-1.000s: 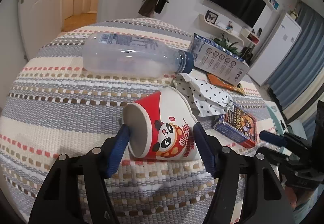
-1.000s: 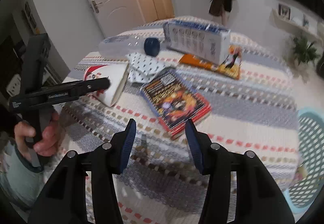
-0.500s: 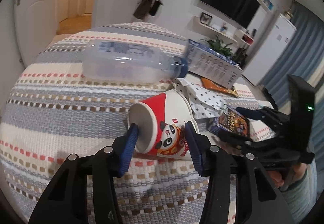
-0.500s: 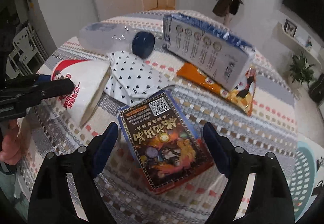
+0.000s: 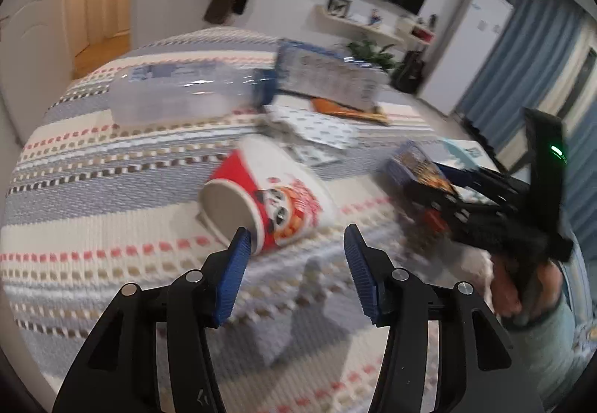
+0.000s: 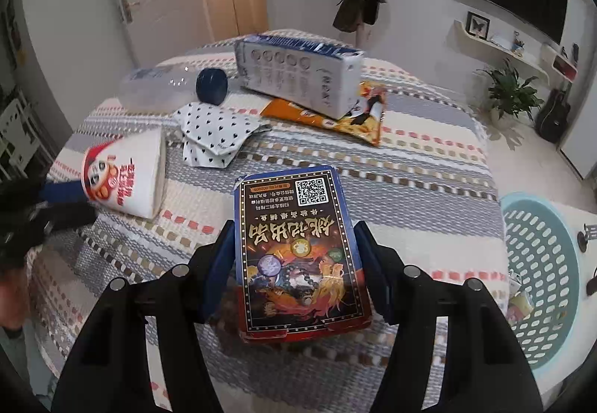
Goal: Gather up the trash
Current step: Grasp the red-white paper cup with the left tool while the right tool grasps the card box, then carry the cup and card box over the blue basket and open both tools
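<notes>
A red and white panda paper cup [image 5: 268, 204] lies on its side on the striped tablecloth [image 5: 93, 189]; it also shows in the right wrist view [image 6: 127, 178]. My left gripper [image 5: 294, 256] is open just in front of the cup, its left fingertip at the rim. My right gripper [image 6: 294, 245] is shut on a dark printed card box [image 6: 298, 249], held slightly off the table; the box also shows in the left wrist view [image 5: 418, 170].
A clear bottle with a blue cap [image 6: 168, 88], a polka-dot wrapper [image 6: 212, 133], a white and blue carton [image 6: 298, 77] and an orange snack bag [image 6: 335, 118] lie farther back. A teal basket [image 6: 541, 278] stands on the floor at the right.
My left gripper has opened and drawn back from the cup, which now lies free. My right gripper has closed around the card box and lifted it.
</notes>
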Tool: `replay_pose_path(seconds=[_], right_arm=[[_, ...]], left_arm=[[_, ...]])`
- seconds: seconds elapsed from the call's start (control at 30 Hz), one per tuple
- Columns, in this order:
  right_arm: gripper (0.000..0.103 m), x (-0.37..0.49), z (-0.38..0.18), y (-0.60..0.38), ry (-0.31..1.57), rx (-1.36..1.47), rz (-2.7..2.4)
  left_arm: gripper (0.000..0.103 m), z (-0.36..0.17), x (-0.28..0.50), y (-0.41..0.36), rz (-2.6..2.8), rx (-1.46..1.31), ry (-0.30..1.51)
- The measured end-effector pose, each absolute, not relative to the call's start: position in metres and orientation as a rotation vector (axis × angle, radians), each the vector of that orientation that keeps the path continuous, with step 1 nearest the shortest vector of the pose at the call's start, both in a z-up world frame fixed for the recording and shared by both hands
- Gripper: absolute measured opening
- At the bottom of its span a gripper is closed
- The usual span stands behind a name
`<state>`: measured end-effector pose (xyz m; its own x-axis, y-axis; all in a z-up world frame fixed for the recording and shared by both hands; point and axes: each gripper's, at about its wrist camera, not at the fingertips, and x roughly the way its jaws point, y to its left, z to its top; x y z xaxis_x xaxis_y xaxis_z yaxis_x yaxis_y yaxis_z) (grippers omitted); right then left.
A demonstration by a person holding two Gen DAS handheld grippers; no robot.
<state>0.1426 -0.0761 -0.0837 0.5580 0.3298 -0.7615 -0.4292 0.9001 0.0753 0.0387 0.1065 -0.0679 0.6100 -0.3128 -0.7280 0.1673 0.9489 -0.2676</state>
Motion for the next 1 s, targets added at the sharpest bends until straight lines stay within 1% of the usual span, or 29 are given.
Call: replay_pose_path(seconds=[0.17, 0.27, 0.33, 0.37, 0.4, 0.63, 0.73, 0.77, 0.8, 0.83, 1.0], right_arm=[[0.059, 0.139, -0.074, -0.091, 0.849, -0.068, 0.456], [0.059, 0.134, -0.073, -0.095, 0.840, -0.054, 0.453], [0.059, 0.133, -0.072, -0.100, 0.838, -0.038, 0.448], [0.059, 0.132, -0.071, -0.104, 0.837, -0.029, 0.446], [0.059, 0.131, -0.070, -0.110, 0.836, -0.017, 0.443], [0.059, 0.130, -0.063, -0.124, 0.820, 0.023, 0.414], [0.059, 0.131, -0.063, -0.129, 0.820, 0.035, 0.401], [0.059, 0.131, -0.064, -0.131, 0.821, 0.038, 0.399], [0.059, 0.131, -0.064, -0.132, 0.820, 0.041, 0.397], [0.059, 0.130, -0.064, -0.134, 0.818, 0.041, 0.394], [0.059, 0.128, -0.062, -0.140, 0.795, 0.046, 0.371]], left_arm=[[0.051, -0.062, 0.023, 0.093, -0.374, -0.207, 0.868], [0.052, -0.054, 0.012, 0.100, -0.357, -0.223, 0.823], [0.066, -0.048, 0.008, 0.111, -0.309, -0.229, 0.789], [0.080, -0.046, 0.011, 0.118, -0.270, -0.228, 0.778], [0.084, -0.046, 0.015, 0.122, -0.248, -0.222, 0.778], [0.084, -0.080, 0.066, 0.130, -0.280, -0.249, 0.907], [0.078, -0.090, 0.075, 0.122, -0.287, -0.275, 0.930], [0.074, -0.091, 0.074, 0.118, -0.277, -0.267, 0.923], [0.063, -0.091, 0.074, 0.115, -0.270, -0.257, 0.920], [0.065, -0.091, 0.075, 0.110, -0.280, -0.255, 0.928], [0.063, -0.084, 0.070, 0.092, -0.257, -0.235, 0.882]])
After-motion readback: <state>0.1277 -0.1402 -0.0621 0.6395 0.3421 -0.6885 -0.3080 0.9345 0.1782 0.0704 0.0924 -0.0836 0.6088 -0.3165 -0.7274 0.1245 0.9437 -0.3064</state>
